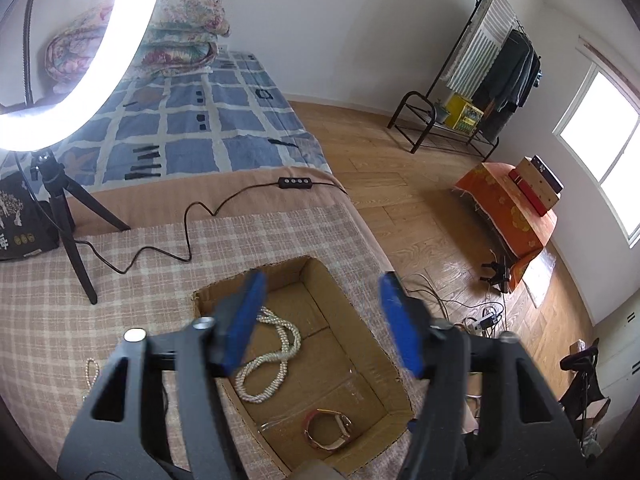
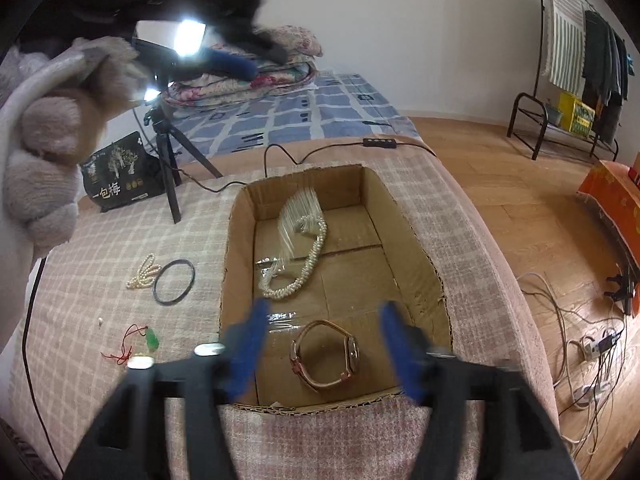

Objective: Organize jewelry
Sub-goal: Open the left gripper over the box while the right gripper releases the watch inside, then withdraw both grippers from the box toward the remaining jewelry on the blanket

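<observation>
An open cardboard box lies on the plaid cloth. Inside it are a long pearl necklace, partly smeared by a pale streak, and a pink-strapped watch. My left gripper hangs open over the box, nothing between its blue pads. My right gripper is open too, above the watch at the box's near end. Left of the box lie a small pearl bracelet, a black bangle and a green pendant on a red cord.
A ring light on a tripod stands at the back left, its cable trailing over the cloth. A black bag sits beside it. A gloved hand fills the upper left. The bed edge drops to a floor with wires at right.
</observation>
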The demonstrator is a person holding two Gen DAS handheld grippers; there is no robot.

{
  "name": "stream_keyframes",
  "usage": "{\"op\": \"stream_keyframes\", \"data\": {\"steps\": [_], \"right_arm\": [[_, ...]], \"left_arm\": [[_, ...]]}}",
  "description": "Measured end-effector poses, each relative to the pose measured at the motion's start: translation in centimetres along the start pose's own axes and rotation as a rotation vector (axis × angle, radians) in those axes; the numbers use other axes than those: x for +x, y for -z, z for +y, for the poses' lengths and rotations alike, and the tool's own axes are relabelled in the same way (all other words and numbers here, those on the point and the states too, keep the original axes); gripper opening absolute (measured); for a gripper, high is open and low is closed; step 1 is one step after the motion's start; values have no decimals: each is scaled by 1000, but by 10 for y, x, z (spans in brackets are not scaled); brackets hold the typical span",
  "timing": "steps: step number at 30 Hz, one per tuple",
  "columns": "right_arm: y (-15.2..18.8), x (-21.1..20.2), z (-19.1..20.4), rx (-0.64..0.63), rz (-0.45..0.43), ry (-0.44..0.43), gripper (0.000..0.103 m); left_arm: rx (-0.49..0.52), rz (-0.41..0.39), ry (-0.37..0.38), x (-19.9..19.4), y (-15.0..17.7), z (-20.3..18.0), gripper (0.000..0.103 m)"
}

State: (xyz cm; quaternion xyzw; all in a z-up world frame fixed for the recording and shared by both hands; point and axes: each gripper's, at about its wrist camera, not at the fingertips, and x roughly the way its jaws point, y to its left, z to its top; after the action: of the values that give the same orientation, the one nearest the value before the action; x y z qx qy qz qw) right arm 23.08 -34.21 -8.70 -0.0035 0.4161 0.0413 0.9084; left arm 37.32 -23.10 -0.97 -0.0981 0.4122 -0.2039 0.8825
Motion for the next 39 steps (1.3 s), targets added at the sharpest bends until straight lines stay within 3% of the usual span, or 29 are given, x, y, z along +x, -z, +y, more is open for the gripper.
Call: {"op": "stream_keyframes", "data": {"steps": [5, 16, 28, 39], "right_arm": [[0, -3, 13, -45, -12, 13, 96], [0, -16, 25, -79, -38, 17, 97], [-2, -35, 41, -103, -87, -6, 99], [6, -42, 76, -192, -152, -45, 98]], "left_arm": [[3, 12, -17, -5, 3, 4, 67], [29, -13, -58, -42, 15, 28, 67], [41, -70, -172, -113, 38, 114, 68], [-11, -22, -251, -123, 90, 193, 67]]}}
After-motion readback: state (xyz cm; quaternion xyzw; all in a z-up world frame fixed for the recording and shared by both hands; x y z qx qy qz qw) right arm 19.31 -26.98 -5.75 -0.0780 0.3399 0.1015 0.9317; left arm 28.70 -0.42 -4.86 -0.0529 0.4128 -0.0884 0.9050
